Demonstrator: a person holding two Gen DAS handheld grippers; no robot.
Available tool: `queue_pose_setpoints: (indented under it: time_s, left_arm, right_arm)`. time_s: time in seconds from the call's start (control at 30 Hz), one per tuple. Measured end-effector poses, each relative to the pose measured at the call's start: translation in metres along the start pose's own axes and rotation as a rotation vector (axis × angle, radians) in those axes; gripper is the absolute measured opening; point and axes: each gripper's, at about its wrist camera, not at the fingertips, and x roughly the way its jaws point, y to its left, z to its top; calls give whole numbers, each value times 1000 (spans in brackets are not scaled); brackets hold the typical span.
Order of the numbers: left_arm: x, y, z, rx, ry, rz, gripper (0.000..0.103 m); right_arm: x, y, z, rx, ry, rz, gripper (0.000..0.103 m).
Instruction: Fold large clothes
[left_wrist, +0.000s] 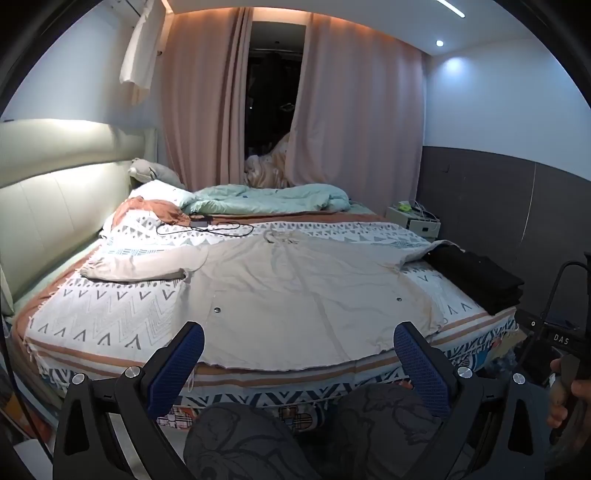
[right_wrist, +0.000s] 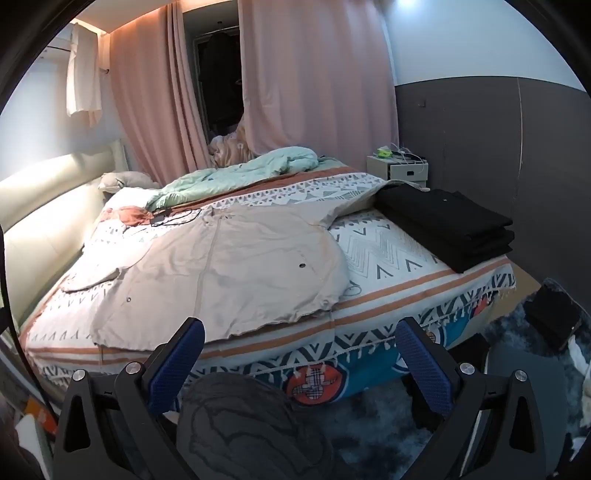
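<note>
so the beige coat (left_wrist: 295, 291) lies spread flat on the bed (left_wrist: 122, 314), back up, its hem at the near edge and the collar toward the far side. one sleeve (left_wrist: 147, 267) stretches out to the left across the patterned blanket; the other sleeve (left_wrist: 424, 253) runs to the right and its end is tucked under or against the stack of folded black clothes (left_wrist: 480, 280), which one i cannot tell. both tools hang back from the bed edge: the left gripper (left_wrist: 299, 363) is spread wide with nothing between its pads, and the right gripper (right_wrist: 301, 360) is likewise released and empty, above the person's knees.

the step in hand looks like the first fold, probably bringing a sleeve in over the body. to do it well, pinch the cuff through only one layer of cloth, not the blanket beneath, lift just enough to clear, and lay it straight along the back seam. free the right sleeve gently so the black stack is not dragged. smooth wrinkles near the hem before folding.
</note>
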Motion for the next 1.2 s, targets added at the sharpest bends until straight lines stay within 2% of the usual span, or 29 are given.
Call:
queue_pose_setpoints:
  time_s: [0.27, 1.2]
  left_arm:
    - [1, 0, 2, 3, 16, -3, 103]
    - [-8, 0, 0, 6, -5, 4, 103]
  right_arm:
    - [0, 2, 1, 7, 1, -6, 103]
    - [-6, 1, -7, 19, -9, 6, 103]
